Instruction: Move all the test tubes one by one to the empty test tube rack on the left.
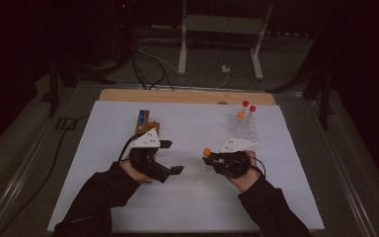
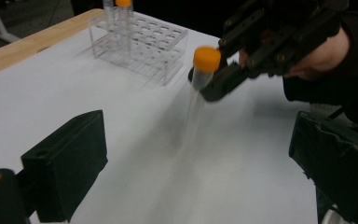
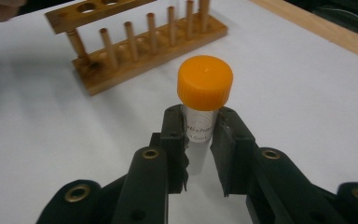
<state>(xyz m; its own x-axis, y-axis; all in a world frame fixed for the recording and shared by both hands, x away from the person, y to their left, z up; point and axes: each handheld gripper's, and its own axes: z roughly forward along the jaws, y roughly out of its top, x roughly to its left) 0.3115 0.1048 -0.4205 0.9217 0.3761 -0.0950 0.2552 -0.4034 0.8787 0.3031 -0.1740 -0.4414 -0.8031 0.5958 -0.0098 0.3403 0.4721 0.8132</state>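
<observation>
Right gripper (image 3: 200, 140) clamps orange-capped tube (image 3: 204, 100); clear rack (image 2: 140, 42) holds capped tubes

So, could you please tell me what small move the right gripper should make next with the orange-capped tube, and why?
Probably carry the tube toward the wooden rack. The right gripper already clamps it just below its orange cap, the rack's holes ahead look free, and the left gripper waits open.

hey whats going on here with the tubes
A person works at a white table with a gripper in each hand. The right gripper is shut on an orange-capped tube, held up between the clear rack and the wooden rack. The left gripper is open and holds nothing.
</observation>
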